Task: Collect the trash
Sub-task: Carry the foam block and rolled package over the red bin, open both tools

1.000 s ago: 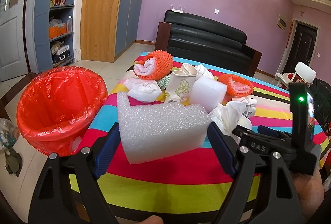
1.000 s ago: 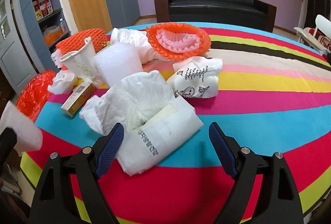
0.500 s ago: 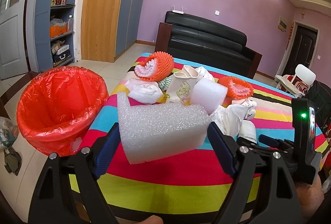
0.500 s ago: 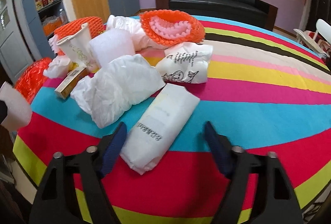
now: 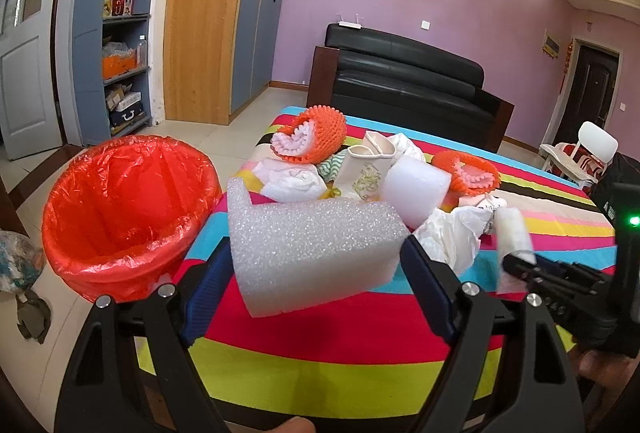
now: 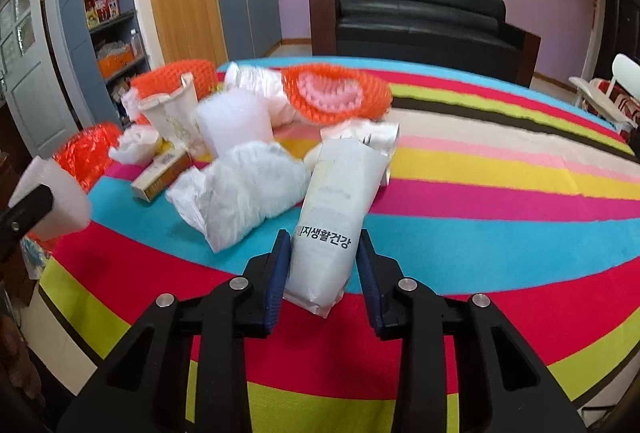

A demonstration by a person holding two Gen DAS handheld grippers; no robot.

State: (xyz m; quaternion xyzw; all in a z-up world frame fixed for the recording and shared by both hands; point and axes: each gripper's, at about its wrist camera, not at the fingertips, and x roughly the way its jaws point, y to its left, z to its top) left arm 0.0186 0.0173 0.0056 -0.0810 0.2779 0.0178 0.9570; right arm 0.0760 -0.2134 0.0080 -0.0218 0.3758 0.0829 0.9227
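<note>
My left gripper [image 5: 315, 249] is shut on a large white foam block [image 5: 304, 229], held above the striped table's near edge, just right of the red-lined trash bin [image 5: 128, 201]. In the right wrist view, my right gripper [image 6: 322, 239] has its jaws closing on a white packet with black print [image 6: 340, 185]. Both blue pads press its lower end, and the packet tilts up off the tablecloth [image 6: 480, 245]. The left wrist view shows the same packet [image 5: 512, 229] at the right.
A pile of trash lies mid-table: two orange foam nets [image 6: 336, 97], a paper cup [image 6: 172, 117], a white foam roll [image 6: 236, 121], a crumpled plastic bag [image 6: 240, 193] and a small yellow box [image 6: 160, 177]. A black sofa [image 5: 404, 81] stands behind the table.
The right gripper's jaws have closed from wide apart onto the white packet and lifted its near end off the cloth. The left gripper with the foam block has stayed put.
</note>
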